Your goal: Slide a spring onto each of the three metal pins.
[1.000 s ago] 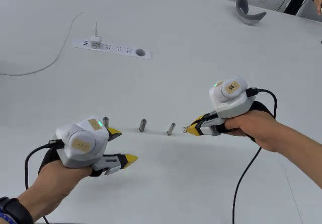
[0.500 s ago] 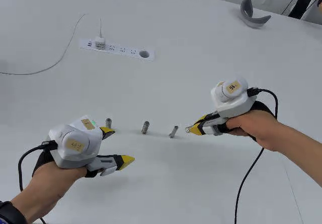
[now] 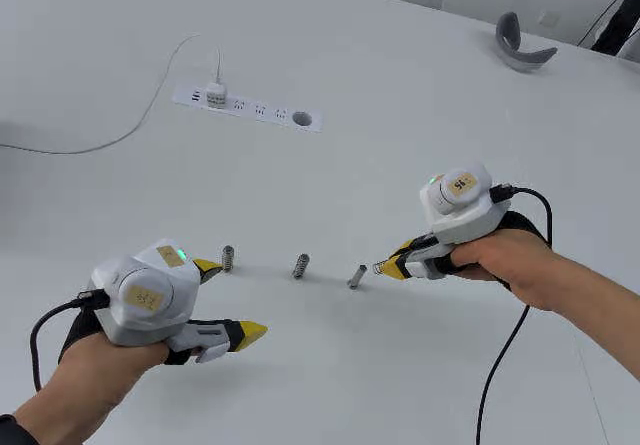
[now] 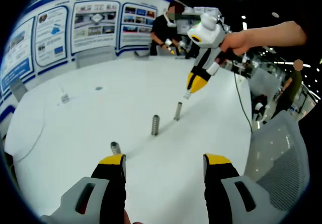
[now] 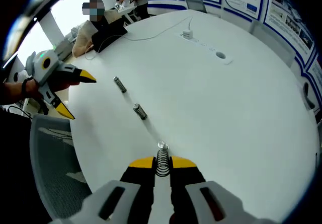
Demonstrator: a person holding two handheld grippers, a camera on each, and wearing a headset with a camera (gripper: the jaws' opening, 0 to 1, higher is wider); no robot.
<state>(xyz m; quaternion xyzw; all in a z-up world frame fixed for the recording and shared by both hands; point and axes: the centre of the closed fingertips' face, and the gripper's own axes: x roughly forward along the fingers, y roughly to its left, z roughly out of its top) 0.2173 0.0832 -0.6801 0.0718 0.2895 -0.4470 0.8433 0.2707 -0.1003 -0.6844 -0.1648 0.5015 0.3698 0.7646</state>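
Observation:
Three metal pins stand in a row on the white table (image 3: 330, 175). The left pin (image 3: 227, 257) and middle pin (image 3: 301, 265) each carry a spring. The right pin (image 3: 357, 276) looks bare. My right gripper (image 3: 385, 266) is shut on a small spring (image 5: 161, 162), held just right of that bare pin (image 5: 162, 145), its end close to the pin's top. In the left gripper view the right gripper (image 4: 196, 83) hangs over the far pin (image 4: 178, 110). My left gripper (image 3: 230, 299) stands open in front of the left pin (image 4: 115, 147), holding nothing.
A white power strip (image 3: 250, 107) with a plug and cable lies at the back left. A grey curved object (image 3: 525, 50) rests at the far right. A person (image 5: 100, 22) sits at the table's edge, and a mesh chair back (image 4: 287, 153) is beside it.
The head camera has tilted, so the whole scene sits lower and to the right. My right gripper has edged the spring slightly closer to the bare pin. The left gripper stays open.

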